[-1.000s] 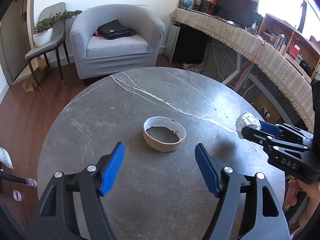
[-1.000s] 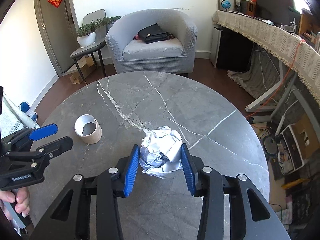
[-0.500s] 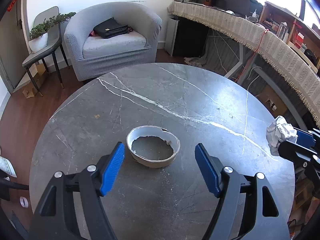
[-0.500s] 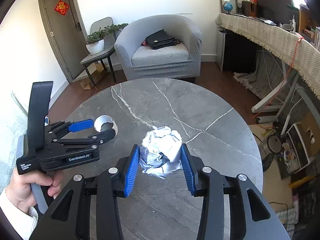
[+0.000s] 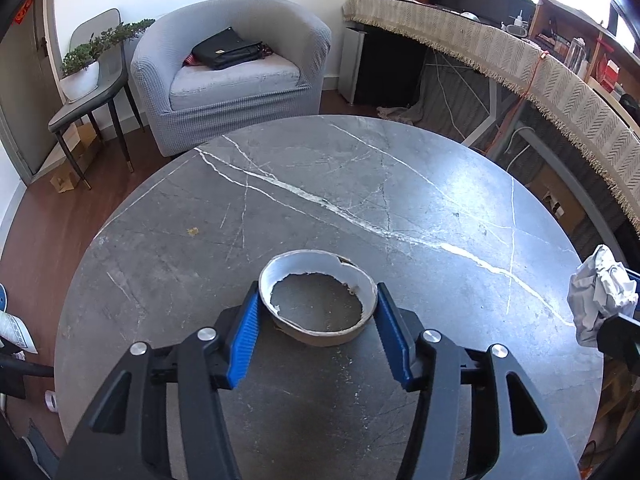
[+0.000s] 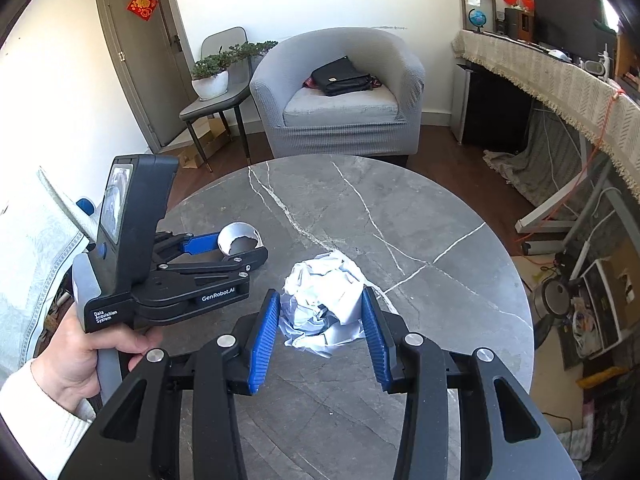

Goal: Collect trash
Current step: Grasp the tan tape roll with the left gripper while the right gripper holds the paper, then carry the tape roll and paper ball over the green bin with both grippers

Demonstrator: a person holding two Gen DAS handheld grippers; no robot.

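Left tool (image 5: 318, 322) closing around the cardboard ring (image 5: 318, 306) on the bench (image 5: 400, 184); right tool (image 6: 320, 330) clenched on crumpled paper (image 6: 324, 300).
The ring looked light, thin-walled and easily crushed, best squeezed gently across its outer sides; the paper was soft and springy.

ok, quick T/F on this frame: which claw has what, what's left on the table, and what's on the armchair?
1. The right claw is clamped on the crumpled paper. True.
2. The cardboard tape ring stands on the table between the left claw's closing pads. True.
3. The ring already hangs in the air over the floor. False: it rests on the marble top.
4. A black bag lies on the grey armchair. True.
5. The potted plant sits on the round table. False: it is on the side chair beside the armchair.
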